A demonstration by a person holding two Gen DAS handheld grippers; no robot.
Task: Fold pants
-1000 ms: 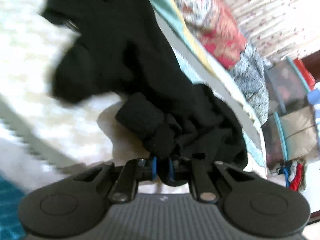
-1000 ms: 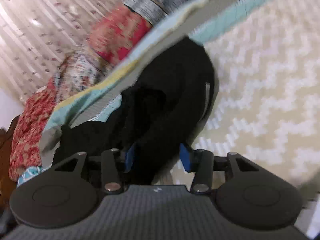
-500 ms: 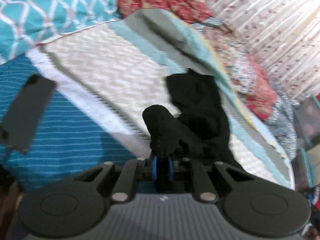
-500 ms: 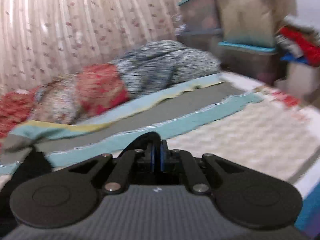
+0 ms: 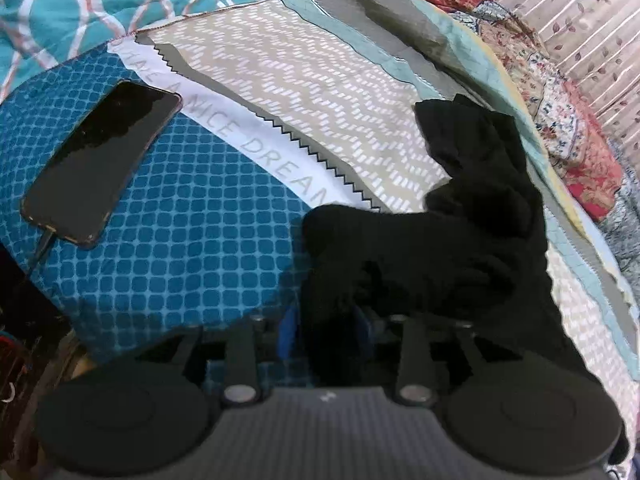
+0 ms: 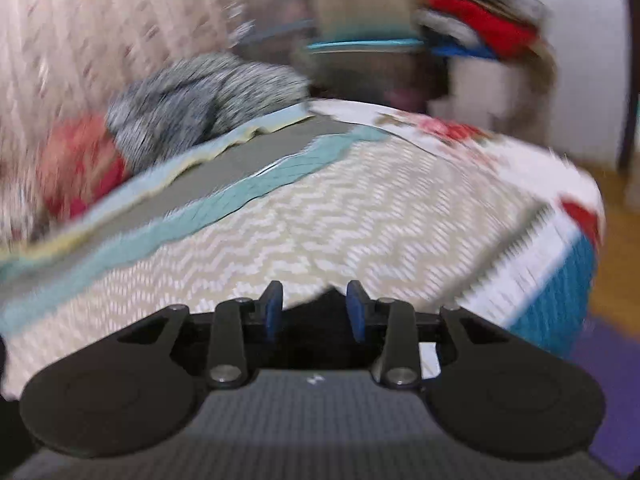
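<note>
Pants [image 5: 460, 240] fill left gripper [image 5: 326, 334] only; right gripper [image 6: 314, 312] seemingly empty.

On my left wrist feed, the pants [image 5: 460, 240] read solid black, bunched over a beige bedspread [image 5: 304, 80] flecked with white zigzag dashes. Nearer and to the left I see a blue panel [image 5: 192, 232] gridded in paler blue squares, edged by a white band [image 5: 256, 148] with grey lettering and a grey sawtooth trim. A glossy black phone [image 5: 100, 160] lies on the blue. At far left, a teal pillow [image 5: 100, 8] carries white and coral lattice lines. A red floral quilt [image 5: 560, 120] fills the far right. My gripper pads [image 6: 356, 312] show blue on black fingers in the right wrist feed, before teal and grey stripes [image 6: 224, 184].
</note>
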